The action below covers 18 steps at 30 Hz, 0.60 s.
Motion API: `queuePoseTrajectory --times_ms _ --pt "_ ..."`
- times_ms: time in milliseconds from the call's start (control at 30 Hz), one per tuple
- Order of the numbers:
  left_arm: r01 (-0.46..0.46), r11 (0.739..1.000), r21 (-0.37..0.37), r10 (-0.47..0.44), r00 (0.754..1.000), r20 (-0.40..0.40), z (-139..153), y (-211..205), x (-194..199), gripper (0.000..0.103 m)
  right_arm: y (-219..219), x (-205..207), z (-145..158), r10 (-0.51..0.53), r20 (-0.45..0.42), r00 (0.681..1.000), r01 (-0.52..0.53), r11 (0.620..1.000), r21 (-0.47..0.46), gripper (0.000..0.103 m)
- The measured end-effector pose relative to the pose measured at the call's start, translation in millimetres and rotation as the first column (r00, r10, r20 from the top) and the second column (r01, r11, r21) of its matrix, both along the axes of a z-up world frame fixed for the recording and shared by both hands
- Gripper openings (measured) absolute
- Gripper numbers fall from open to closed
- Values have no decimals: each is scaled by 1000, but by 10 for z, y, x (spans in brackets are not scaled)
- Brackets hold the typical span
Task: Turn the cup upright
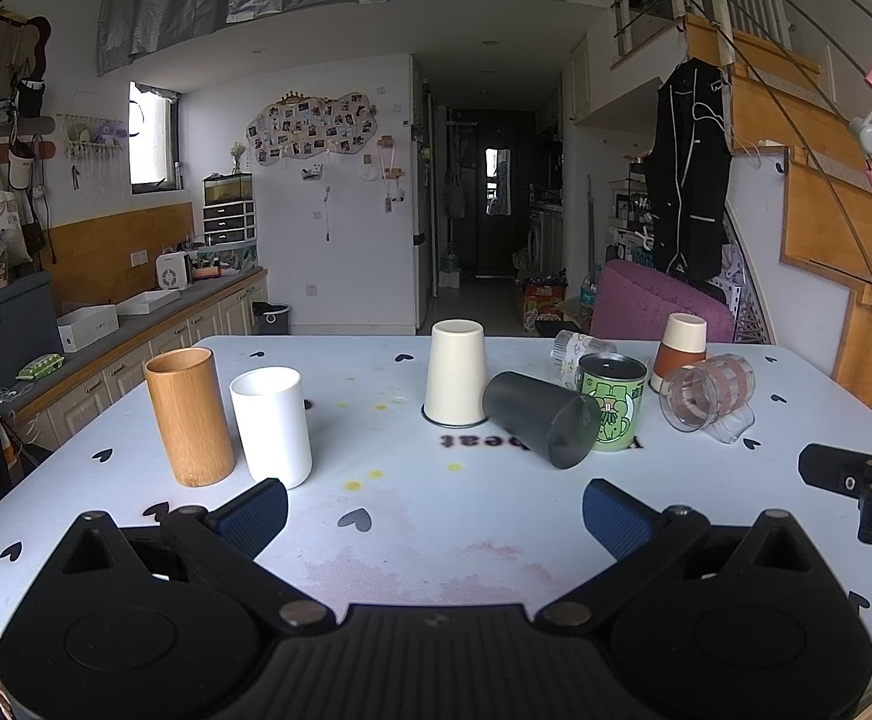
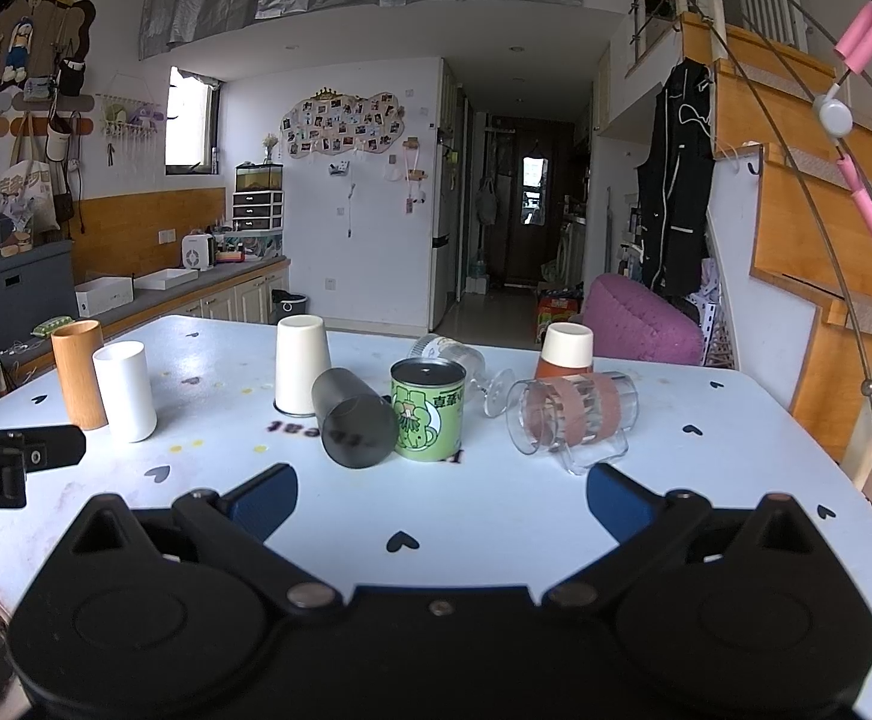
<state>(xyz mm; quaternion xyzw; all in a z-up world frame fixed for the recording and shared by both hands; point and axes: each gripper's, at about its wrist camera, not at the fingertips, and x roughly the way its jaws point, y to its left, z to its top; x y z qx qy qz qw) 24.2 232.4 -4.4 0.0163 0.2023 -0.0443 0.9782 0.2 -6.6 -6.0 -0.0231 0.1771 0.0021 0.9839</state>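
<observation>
At twelve o'clock of the spread, empty left gripper (image 1: pixel 435 509) lies the black cup (image 1: pixel 539 420); best pinch mid-wall.

Colours as I see them, L→R: bamboo cup (image 1: pixel 190 417), honey-brown w/ wood grain; white cup (image 1: pixel 271 426), plain matte; cream cup (image 1: pixel 456 381), plain off-white; dark cup (image 1: pixel 541 417), smoky grey-black, semi-transparent; green tin (image 1: pixel 611 401), light green w/ cartoon print & dark lid; two-tone cup (image 1: pixel 679 351), cream top over rust-brown band; clear mug (image 2: pixel 574 414), transparent w/ brownish-pink bands. Table (image 1: pixel 436 516): pale blue-white w/ scattered black hearts, yellow dots, faint pink stains. I read both grippers' fingers (image 1: pixel 256 510) as blue pads on black bodies.
</observation>
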Motion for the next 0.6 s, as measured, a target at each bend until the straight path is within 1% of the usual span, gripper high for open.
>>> queuePoseTrajectory --times_ms 500,533,600 --pt "0 1000 0 0 1000 -1 -6 -4 2 103 0 2 0 1 -2 1000 -1 1000 2 103" --pt "0 1000 0 0 1000 -1 -7 -5 3 103 23 41 31 1 -3 1000 -1 1000 3 103" --pt "0 1000 1 0 1000 -1 -9 -4 4 103 69 48 -4 3 -7 1000 -3 1000 7 103"
